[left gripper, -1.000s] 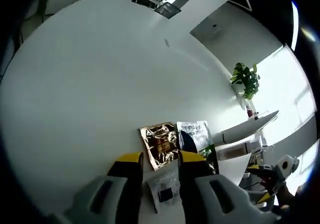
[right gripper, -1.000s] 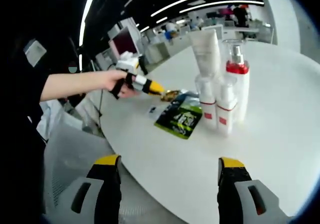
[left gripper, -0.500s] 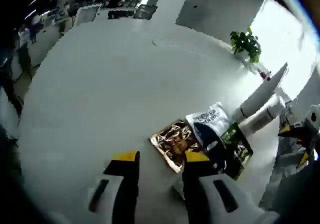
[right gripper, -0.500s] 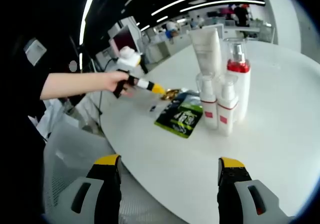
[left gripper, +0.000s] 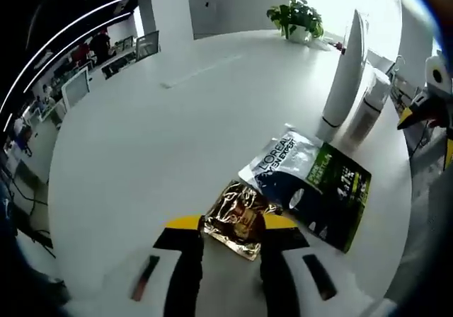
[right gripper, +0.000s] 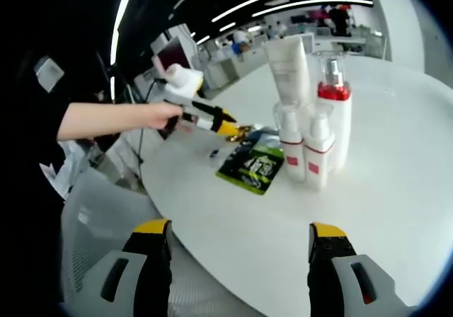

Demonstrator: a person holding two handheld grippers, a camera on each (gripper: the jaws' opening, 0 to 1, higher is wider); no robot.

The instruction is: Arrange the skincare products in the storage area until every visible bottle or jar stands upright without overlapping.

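Note:
On the round white table (right gripper: 382, 211) a tall white tube (right gripper: 289, 66), a pump bottle with a red collar (right gripper: 334, 112) and two small red-labelled bottles (right gripper: 290, 147) stand upright together. A green sachet (right gripper: 255, 165) lies flat in front of them, with a gold sachet (right gripper: 248, 129) behind it. My left gripper (right gripper: 230, 128) hovers over the gold sachet. In the left gripper view, the gold sachet (left gripper: 237, 218) has its near edge between the open jaws of my left gripper (left gripper: 232, 226). Beside it are the green sachet (left gripper: 308, 179) and the tube (left gripper: 347, 69). My right gripper (right gripper: 239, 228) is open, short of the table.
A small pale sachet (right gripper: 212, 153) lies left of the green one. A person's hand (right gripper: 159, 115) holds the left gripper. A potted plant (left gripper: 297, 13) stands at the table's far edge. A mesh chair (right gripper: 106, 218) sits below the table's rim. My right gripper's yellow tip (left gripper: 414, 115) enters from the right.
The left gripper view has swung round. The left gripper has moved off the small pale sachet to the gold one. The right gripper has stayed where it was.

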